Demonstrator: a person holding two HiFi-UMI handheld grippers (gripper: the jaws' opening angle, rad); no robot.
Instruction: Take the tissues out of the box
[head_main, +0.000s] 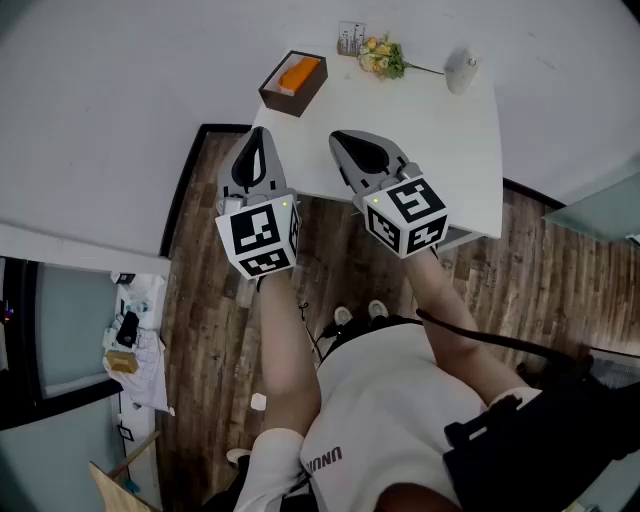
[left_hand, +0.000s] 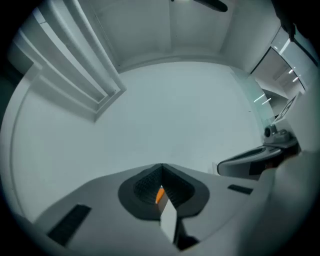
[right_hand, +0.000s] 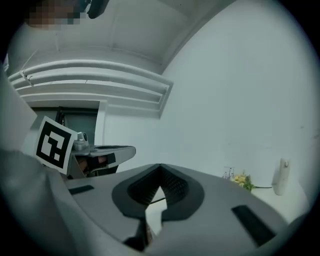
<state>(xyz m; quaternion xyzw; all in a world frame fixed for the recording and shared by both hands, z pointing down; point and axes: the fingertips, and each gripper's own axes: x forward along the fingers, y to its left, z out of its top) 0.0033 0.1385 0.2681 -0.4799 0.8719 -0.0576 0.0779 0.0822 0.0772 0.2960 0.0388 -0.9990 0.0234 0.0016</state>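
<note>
Left gripper (head_main: 260, 132), right gripper (head_main: 337, 136); beyond, box (head_main: 274, 96), flowers (head_main: 383, 57)

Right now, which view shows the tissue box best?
Head view: the whole tissue box, brown with an orange top, sits on the white table, at its far left corner. The left gripper view gives only an orange sliver past the left claw, probably it. The right gripper view shows no clear part.

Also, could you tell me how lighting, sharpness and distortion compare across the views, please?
Head view: even soft light, the white table sharp. Left gripper view: heavy fisheye bending, dark corners, near jaws soft. Right gripper view: same curvature, flowers small but legible, mosaic patch upper left.
</note>
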